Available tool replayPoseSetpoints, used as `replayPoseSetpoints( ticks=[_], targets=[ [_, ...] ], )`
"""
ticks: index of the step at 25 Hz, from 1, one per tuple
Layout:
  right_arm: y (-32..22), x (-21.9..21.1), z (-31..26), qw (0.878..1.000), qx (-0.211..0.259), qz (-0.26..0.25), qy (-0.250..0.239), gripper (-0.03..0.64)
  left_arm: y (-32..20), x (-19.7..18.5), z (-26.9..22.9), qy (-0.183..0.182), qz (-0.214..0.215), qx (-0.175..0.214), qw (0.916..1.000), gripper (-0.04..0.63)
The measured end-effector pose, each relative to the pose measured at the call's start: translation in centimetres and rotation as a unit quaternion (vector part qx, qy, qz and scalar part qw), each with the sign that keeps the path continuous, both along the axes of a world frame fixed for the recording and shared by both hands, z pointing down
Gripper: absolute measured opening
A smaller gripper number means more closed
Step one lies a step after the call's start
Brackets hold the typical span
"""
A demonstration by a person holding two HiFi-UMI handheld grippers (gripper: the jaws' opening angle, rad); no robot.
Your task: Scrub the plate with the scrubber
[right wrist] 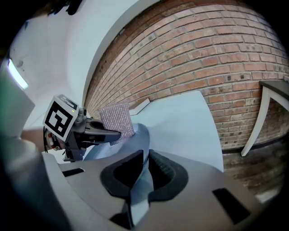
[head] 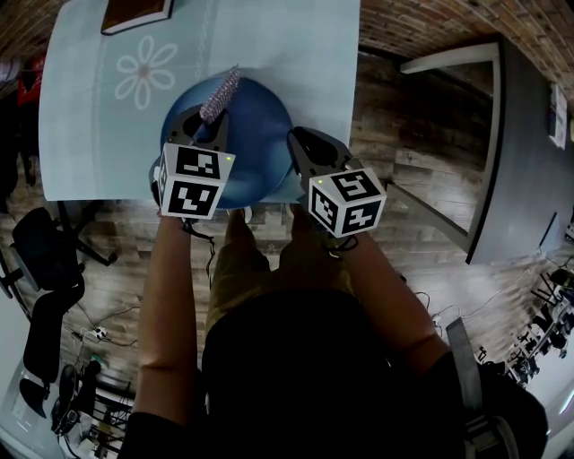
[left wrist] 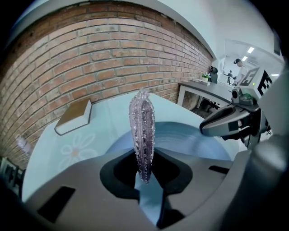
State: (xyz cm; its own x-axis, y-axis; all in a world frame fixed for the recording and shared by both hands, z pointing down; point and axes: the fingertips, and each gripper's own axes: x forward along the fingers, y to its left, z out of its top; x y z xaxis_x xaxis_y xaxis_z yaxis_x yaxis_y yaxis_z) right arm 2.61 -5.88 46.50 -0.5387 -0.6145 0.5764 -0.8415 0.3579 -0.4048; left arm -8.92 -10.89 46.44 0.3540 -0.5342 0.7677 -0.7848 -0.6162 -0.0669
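Observation:
A blue plate (head: 258, 134) is at the table's near edge, and its far part shows in the left gripper view as a blue plate (left wrist: 180, 137). My right gripper (head: 303, 148) is shut on the plate's right rim; the rim (right wrist: 141, 178) runs between the shut jaws of my right gripper (right wrist: 145, 157). My left gripper (head: 204, 127) is shut on a glittery purple-silver scrubber (head: 221, 93), which stands over the plate's far left part. The scrubber (left wrist: 142, 133) shows edge-on, rising from my left gripper (left wrist: 143, 168). From the right it appears as a flat scrubber (right wrist: 116, 122).
The table (head: 296, 54) has a pale blue cloth with a flower print (head: 143, 72). A brown book (head: 134, 12) lies at its far edge, also visible as a book (left wrist: 74, 116). A dark desk (head: 525, 152) stands to the right, an office chair (head: 45, 260) to the left.

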Motion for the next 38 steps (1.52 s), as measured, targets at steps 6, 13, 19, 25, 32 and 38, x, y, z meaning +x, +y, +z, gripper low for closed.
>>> replayPoseSetpoints(
  ticks=[6, 13, 19, 25, 32, 38],
  targets=[
    [0.1, -0.1, 0.0, 1.0, 0.003, 0.002, 0.006, 0.061, 0.3, -3.9, -0.1, -0.024, -0.016, -0.004, 0.9996, 0.08],
    [0.2, -0.1, 0.0, 1.0, 0.002, -0.001, 0.012, 0.061, 2.4, -5.4, 0.6, -0.036, -0.021, -0.024, 0.9988, 0.08],
    [0.2, -0.1, 0.1, 1.0, 0.002, -0.004, 0.013, 0.061, 4.8, -7.1, 0.8, -0.038, -0.042, -0.042, 0.9975, 0.08],
    [0.3, -0.1, 0.2, 1.0, 0.001, -0.003, 0.007, 0.061, 7.7, -7.9, 0.9, -0.019, -0.059, -0.072, 0.9955, 0.08],
    [0.0, -0.1, 0.1, 1.0, -0.002, -0.004, 0.003, 0.061, 9.9, -7.2, 0.7, -0.001, -0.056, -0.094, 0.994, 0.08],
    [0.0, -0.2, 0.0, 1.0, -0.003, -0.001, -0.005, 0.061, 12.0, -4.5, 0.7, 0.003, -0.021, -0.11, 0.9937, 0.08]
  ],
)
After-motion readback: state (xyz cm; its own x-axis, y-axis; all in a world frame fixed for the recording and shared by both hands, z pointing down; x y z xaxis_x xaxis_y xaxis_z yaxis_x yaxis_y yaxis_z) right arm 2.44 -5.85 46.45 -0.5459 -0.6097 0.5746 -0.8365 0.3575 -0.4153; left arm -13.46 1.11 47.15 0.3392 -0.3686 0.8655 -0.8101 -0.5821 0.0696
